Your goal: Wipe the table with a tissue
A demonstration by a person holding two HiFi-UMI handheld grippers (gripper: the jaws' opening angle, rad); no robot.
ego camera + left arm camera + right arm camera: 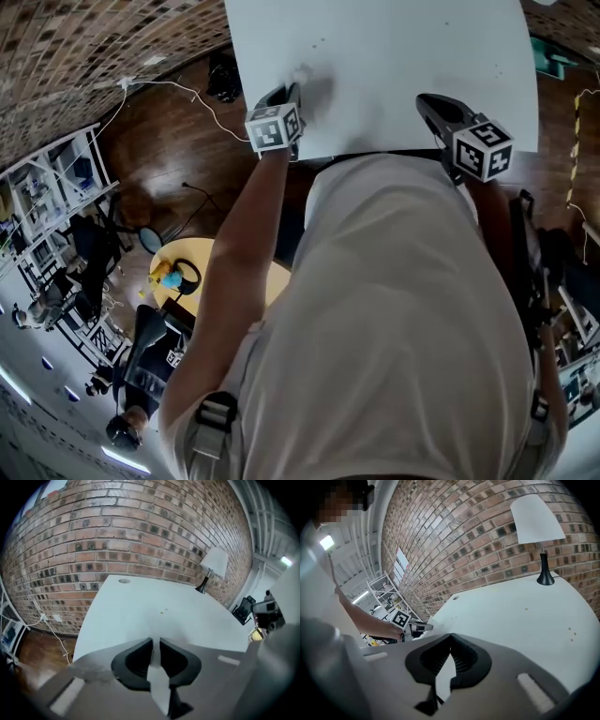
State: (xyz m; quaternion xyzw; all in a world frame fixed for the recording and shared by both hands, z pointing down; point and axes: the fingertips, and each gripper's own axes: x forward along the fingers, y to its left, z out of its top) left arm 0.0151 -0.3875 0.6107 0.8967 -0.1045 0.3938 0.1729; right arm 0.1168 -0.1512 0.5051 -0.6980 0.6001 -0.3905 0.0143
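Observation:
A white table (403, 66) fills the top of the head view. My left gripper (292, 89) is over the table's near left edge, with a small crumpled white tissue (302, 74) at its tip. In the left gripper view the jaws (155, 641) stand almost together with a thin white strip of tissue (156, 660) pinched between them. A few small specks (162, 612) lie on the table ahead. My right gripper (427, 101) hovers at the table's near right edge, its jaws (450, 639) closed with nothing between them. The left gripper (423, 627) also shows in the right gripper view.
A white-shaded lamp (536, 513) stands at the table's far corner against a brick wall (131, 531). A cable (178, 89) trails on the wooden floor left of the table. A round yellow table (202, 258) and shelves (47, 197) stand further left.

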